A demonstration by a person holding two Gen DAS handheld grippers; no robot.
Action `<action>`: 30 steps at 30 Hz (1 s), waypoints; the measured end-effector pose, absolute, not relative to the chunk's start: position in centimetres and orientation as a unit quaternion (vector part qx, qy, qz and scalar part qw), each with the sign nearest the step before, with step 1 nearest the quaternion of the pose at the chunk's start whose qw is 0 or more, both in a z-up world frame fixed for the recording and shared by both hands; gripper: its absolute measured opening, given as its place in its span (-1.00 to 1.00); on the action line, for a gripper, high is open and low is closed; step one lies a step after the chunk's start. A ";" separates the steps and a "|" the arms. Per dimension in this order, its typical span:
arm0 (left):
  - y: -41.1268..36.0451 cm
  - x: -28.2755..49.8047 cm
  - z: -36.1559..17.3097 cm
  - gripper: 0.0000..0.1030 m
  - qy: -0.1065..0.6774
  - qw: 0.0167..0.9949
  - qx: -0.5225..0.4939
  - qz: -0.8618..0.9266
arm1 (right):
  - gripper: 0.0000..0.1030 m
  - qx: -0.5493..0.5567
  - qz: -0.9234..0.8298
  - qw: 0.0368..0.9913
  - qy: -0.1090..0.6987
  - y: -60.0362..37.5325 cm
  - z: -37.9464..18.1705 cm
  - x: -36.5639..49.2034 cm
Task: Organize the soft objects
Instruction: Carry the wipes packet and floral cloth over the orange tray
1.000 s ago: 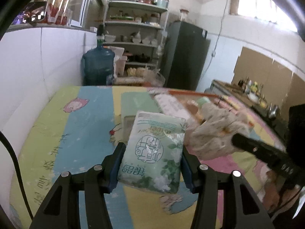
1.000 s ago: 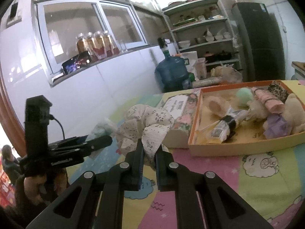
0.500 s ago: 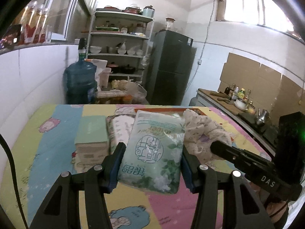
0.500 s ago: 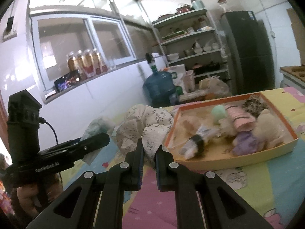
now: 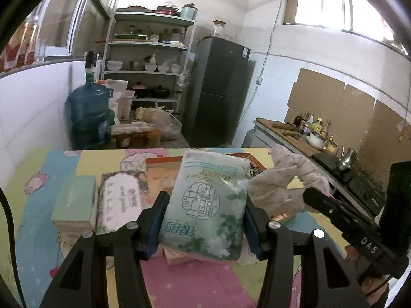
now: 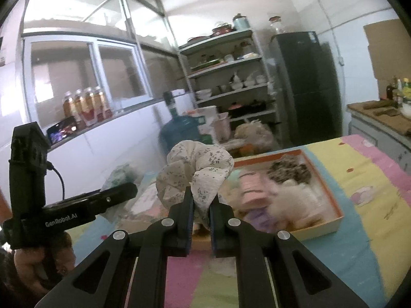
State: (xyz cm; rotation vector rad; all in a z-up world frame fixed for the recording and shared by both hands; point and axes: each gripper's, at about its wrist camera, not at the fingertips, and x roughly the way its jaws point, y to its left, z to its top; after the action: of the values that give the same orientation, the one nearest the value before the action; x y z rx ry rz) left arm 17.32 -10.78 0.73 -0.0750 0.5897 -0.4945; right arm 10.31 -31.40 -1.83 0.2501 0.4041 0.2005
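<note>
The left gripper (image 5: pixel 204 220) was clamped on the flanks of a tissue pack (image 5: pixel 205 202), held above the table short of the orange tray (image 6: pixel 336 214). The right gripper (image 6: pixel 200 206) was nearly closed, pinching a fold of the floral scrunchie (image 6: pixel 197 172), also short of the tray. Both items appeared light and compressible; the pack's film looked slippery, so a mid-body grip suited it.

The near strip of the desk (image 5: pixel 210 285) lies bare, giving room to pass low. Ahead, two tissue boxes (image 5: pixel 74 202) sit side by side at the left, just beside the orange tray (image 6: pixel 318 224), which is crowded with soft things. Right of the tray, the desk surface is open.
</note>
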 end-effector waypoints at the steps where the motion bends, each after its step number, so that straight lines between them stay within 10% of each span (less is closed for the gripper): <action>1: -11.2 17.7 0.9 0.05 0.288 0.926 -0.035 -0.240 | -0.79 0.123 0.094 0.968 0.199 -31.9 -1.7 10.5; 30: -18.8 27.1 -3.5 0.05 0.354 0.915 -0.037 -0.192 | -0.79 0.141 0.050 0.960 0.235 -39.1 -1.9 19.9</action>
State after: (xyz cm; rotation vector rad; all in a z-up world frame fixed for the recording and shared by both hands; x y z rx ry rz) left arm 27.09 -18.77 -3.54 -0.0761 0.7284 -0.3947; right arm 19.89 -39.13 -1.89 0.2861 0.4758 0.1011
